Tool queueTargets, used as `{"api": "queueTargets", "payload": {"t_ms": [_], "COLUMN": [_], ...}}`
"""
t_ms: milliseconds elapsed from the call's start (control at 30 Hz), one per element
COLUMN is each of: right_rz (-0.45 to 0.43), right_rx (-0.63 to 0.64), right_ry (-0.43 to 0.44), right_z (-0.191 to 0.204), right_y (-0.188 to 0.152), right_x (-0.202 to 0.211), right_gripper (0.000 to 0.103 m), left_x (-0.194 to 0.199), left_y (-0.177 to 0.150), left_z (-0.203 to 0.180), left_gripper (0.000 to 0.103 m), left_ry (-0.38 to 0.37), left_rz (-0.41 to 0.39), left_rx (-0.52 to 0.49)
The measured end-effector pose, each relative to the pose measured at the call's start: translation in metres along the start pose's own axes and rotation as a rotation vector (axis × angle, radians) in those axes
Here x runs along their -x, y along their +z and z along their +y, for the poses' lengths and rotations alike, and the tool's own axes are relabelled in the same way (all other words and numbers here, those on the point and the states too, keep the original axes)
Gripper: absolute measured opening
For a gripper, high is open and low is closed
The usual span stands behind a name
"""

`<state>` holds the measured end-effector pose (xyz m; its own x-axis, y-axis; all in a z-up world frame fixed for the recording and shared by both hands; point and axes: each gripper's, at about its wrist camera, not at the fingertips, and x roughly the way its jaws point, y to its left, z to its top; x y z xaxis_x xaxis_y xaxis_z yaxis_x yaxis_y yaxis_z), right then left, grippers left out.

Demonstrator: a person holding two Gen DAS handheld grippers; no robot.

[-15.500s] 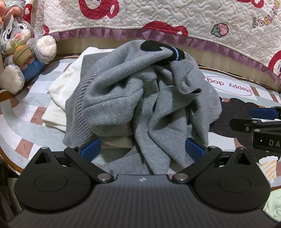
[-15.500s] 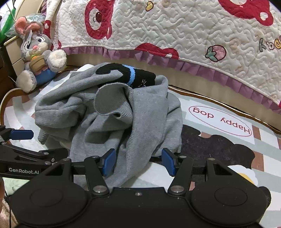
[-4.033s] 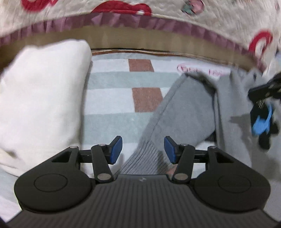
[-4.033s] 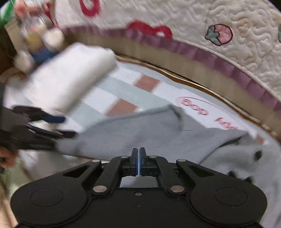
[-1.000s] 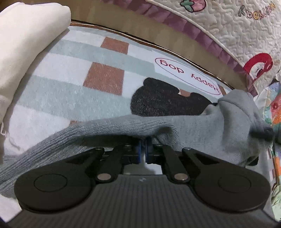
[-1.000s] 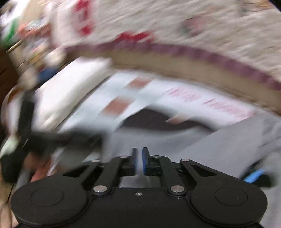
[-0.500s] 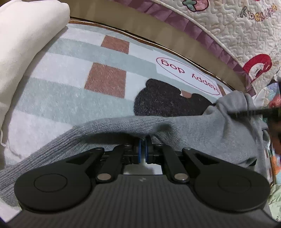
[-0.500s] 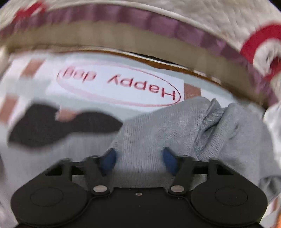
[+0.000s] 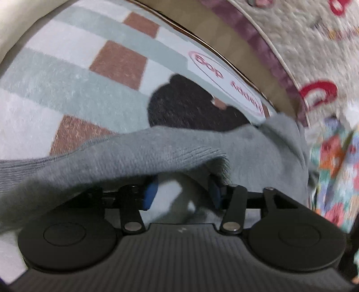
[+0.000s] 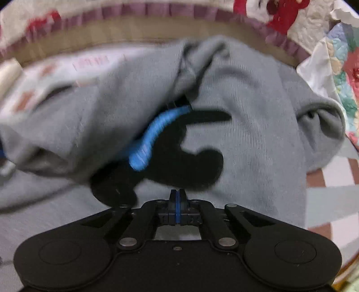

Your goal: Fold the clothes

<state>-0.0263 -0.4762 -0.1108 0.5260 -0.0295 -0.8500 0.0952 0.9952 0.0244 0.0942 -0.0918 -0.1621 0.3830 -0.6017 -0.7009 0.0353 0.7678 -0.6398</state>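
A grey knit sweater (image 9: 170,152) lies across the rug, and one fold of it drapes over my left gripper (image 9: 182,193). The left jaws are opening, their blue pads (image 9: 149,195) apart under the fold and not pressing it. In the right wrist view the sweater (image 10: 258,125) fills the frame, showing a black figure (image 10: 190,161) with a blue stripe (image 10: 154,130). My right gripper (image 10: 177,195) is shut, its tips pinched into the knit at the lower edge of that figure.
A checked rug (image 9: 67,76) with a black dog shape (image 9: 193,107) and a pink oval label lies under the sweater. A quilted cover with a purple frill (image 10: 157,11) hangs along the far side. Colourful patchwork bedding (image 9: 336,161) lies at the right, and a white cloth (image 9: 13,24) at the far left.
My left gripper was shut on the sweater edge and now stands apart, the fold resting loose on it. The right gripper swung over the sweater's front and closed.
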Motion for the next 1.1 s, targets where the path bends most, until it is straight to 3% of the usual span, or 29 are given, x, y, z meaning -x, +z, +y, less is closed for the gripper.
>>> {"api": "queueTargets", "payload": {"t_ms": [100, 167, 200, 300, 467, 533, 600, 633, 667, 767, 833, 900, 1000, 1100], "right_rz": [-0.096, -0.127, -0.142, -0.123, -0.026, 0.007, 0.0, -0.034, -0.072, -0.187, -0.226, -0.263, -0.283, -0.237], "right_rx": [-0.013, -0.03, -0.039, -0.016, 0.152, 0.275, 0.324, 0.303, 0.278, 0.283, 0.246, 0.208, 0.164, 0.129], "right_ry": [0.073, 0.11, 0.128, 0.136, -0.009, -0.136, -0.206, -0.209, -0.209, -0.208, -0.183, -0.153, -0.126, -0.097], "right_z": [0.001, 0.007, 0.01, 0.031, 0.072, 0.087, 0.093, 0.09, 0.087, 0.086, 0.083, 0.078, 0.072, 0.061], "right_y": [0.031, 0.059, 0.073, 0.114, 0.138, 0.132, 0.121, 0.116, 0.111, 0.088, 0.074, 0.062, 0.049, 0.038], "right_x": [0.015, 0.014, 0.014, -0.015, -0.075, -0.098, -0.106, -0.1, -0.093, -0.065, -0.046, -0.025, 0.0, 0.003], "right_gripper": [0.014, 0.055, 0.061, 0.062, 0.064, 0.064, 0.054, 0.022, 0.013, 0.01, 0.008, 0.008, 0.008, 0.008], "left_x": [0.001, 0.001, 0.001, -0.001, 0.005, 0.011, 0.017, 0.02, 0.021, 0.018, 0.017, 0.014, 0.002, -0.006], "left_y": [0.007, 0.009, 0.009, 0.012, 0.022, 0.023, 0.024, 0.024, 0.023, 0.019, 0.015, 0.01, 0.004, 0.0], "left_z": [0.002, -0.002, -0.005, -0.007, 0.001, 0.002, 0.003, 0.004, 0.004, -0.003, -0.01, -0.017, -0.024, -0.021], "left_gripper": [0.052, 0.052, 0.052, 0.052, 0.053, 0.057, 0.06, 0.062, 0.064, 0.064, 0.064, 0.065, 0.066, 0.064], "left_ry": [-0.015, 0.006, 0.03, 0.066, 0.036, 0.02, 0.007, -0.012, -0.041, -0.125, -0.141, -0.091, 0.047, 0.084], "left_rz": [-0.032, -0.071, -0.087, -0.097, -0.092, -0.112, -0.115, -0.108, -0.097, 0.003, 0.012, -0.019, -0.012, -0.049], "left_rx": [0.046, 0.005, -0.026, -0.024, 0.099, 0.108, 0.118, 0.131, 0.143, 0.166, 0.18, 0.172, 0.109, 0.086]}}
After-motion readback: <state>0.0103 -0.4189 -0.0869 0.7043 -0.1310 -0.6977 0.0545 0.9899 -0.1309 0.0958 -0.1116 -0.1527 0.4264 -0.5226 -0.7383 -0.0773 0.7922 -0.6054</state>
